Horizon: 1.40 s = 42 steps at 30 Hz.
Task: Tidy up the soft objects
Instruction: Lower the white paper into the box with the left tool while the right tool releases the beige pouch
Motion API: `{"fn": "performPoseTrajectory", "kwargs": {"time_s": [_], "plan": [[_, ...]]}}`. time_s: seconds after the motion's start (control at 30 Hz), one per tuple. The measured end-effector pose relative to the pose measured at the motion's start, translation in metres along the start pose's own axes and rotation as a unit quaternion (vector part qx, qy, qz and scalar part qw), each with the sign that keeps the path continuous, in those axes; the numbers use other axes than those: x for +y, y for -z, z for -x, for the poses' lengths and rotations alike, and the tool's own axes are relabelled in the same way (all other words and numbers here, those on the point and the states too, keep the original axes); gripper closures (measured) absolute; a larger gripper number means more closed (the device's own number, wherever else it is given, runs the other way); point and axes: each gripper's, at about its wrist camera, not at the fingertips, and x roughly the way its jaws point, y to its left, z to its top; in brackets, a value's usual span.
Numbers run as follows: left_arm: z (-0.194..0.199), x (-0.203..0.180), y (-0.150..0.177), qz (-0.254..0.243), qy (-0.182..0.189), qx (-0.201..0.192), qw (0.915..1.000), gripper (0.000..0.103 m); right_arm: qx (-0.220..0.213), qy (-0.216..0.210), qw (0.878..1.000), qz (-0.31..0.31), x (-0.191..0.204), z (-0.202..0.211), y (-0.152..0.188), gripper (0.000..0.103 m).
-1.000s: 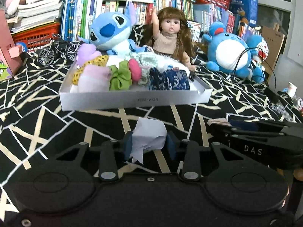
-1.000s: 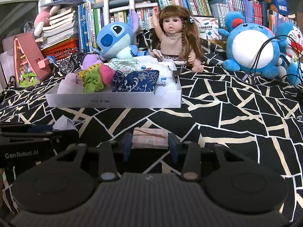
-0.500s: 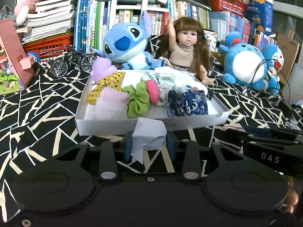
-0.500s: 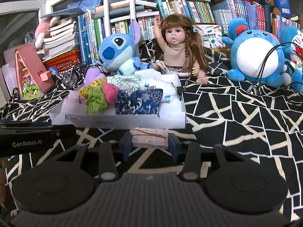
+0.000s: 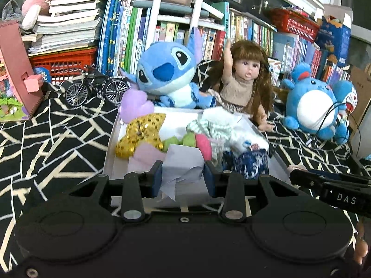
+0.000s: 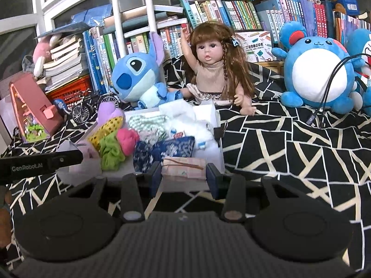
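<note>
Drop both pieces into the tray

Left gripper (image 5: 183, 178) pinches a white cloth (image 5: 182, 165); right gripper (image 6: 183, 176) pinches a pink pad (image 6: 183, 172). Both hang at the tray's (image 5: 110, 146) near edge. Front row looks full: scrunchie (image 6: 111, 153), navy pouch (image 6: 165, 149). I'd carry each fully past the wall, lower onto a free spot, then let go. Keep the two tools apart; they sit close.

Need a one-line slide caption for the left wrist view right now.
Left claw shut on a pale folded cloth, held at the near edge of the white tray of soft items.
</note>
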Motion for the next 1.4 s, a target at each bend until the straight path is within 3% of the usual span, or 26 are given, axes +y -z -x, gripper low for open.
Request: {"fn": "performPoseTrajectory", "kwargs": {"time_s": [0.2,0.43,0.9,1.4], "plan": [[-0.019,0.004,-0.027,0.005,0.019,0.015,0.9997,0.067,0.007,-0.004,1.000,-0.009,-0.005,-0.011,-0.023,0.056],[-0.047,0.015,-0.058,0.022,0.016,0.022,0.9994,0.067,0.021,-0.023,0.999,-0.022,-0.003,-0.029,-0.053,0.056],[-0.112,0.018,-0.071,0.030,0.008,0.077,0.9965,0.067,0.120,-0.052,0.991,-0.012,0.022,-0.101,-0.067,0.056],[-0.157,0.016,-0.075,0.021,-0.011,0.097,0.9950,0.067,0.142,-0.037,0.989,0.015,0.037,-0.139,-0.080,0.056]]}}
